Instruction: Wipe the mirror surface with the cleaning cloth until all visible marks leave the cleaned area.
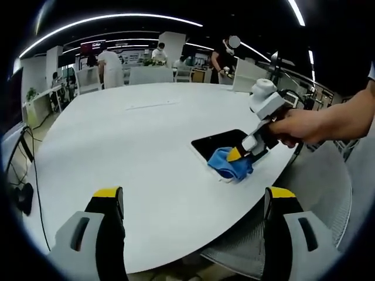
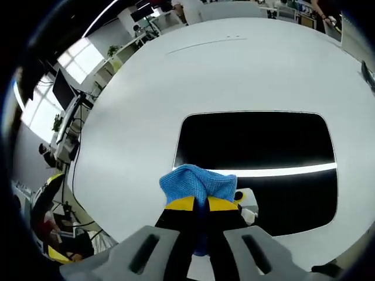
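Note:
A dark rectangular mirror (image 2: pixel 258 140) lies flat on the white table (image 2: pixel 146 88), reflecting a bright ceiling light strip. My right gripper (image 2: pixel 201 204) is shut on a blue cleaning cloth (image 2: pixel 196 182), which rests on the mirror's near left edge. In the left gripper view the mirror (image 1: pixel 217 143) sits near the table's right edge with the blue cloth (image 1: pixel 229 164) bunched on its near corner, and the right gripper (image 1: pixel 237 155), held by a hand, presses down on it. My left gripper (image 1: pixel 193 199) hangs open above the near table edge, holding nothing.
The large white round table (image 1: pixel 129 140) stretches far back. A grey mesh chair (image 1: pixel 328 187) stands at the right beside the table edge. Several people (image 1: pixel 110 67) and desks stand in the background. Cables (image 1: pixel 26 170) hang on the left.

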Motion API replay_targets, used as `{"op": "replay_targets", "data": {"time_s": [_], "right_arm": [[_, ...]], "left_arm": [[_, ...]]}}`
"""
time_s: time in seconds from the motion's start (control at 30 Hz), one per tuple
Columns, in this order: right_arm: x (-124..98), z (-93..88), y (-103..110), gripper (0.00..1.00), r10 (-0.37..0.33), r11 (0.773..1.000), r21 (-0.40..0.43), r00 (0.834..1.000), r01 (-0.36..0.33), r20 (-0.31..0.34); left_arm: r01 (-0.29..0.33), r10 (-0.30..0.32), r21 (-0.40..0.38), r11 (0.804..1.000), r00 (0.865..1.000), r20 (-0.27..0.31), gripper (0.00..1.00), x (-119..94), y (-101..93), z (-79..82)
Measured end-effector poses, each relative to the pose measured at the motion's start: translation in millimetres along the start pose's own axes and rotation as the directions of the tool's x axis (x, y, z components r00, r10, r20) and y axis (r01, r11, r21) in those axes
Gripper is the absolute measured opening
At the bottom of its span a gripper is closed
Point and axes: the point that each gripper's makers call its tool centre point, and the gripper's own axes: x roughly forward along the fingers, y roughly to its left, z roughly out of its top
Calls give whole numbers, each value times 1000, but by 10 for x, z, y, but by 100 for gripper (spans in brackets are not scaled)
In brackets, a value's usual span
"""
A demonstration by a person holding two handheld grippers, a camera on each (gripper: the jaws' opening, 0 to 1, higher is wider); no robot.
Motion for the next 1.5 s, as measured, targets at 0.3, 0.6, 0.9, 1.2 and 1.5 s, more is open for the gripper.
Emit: {"op": "replay_targets", "data": {"time_s": [0.3, 0.6, 0.9, 1.2, 1.5], "right_arm": [[-6, 1, -12, 0, 2, 1000, -10, 1000, -2, 3], [79, 169, -81, 0, -3, 1000, -30, 1000, 3, -2], [110, 281, -77, 0, -9, 998, -61, 1000, 9, -4], [195, 466, -106, 0, -22, 995, -93, 1000, 23, 5], [253, 611, -105, 0, -33, 992, -123, 999, 34, 7]], "left_arm": [[-7, 7, -6, 1000, 1000, 1, 99, -6, 2, -9], [-4, 4, -4, 1000, 1000, -3, 99, -8, -8, -5], [2, -2, -8, 1000, 1000, -11, 99, 13, -35, -21], [9, -9, 5, 1000, 999, -39, 99, 27, -59, -77], [12, -12, 3, 1000, 999, -42, 99, 46, -76, -74]]}}
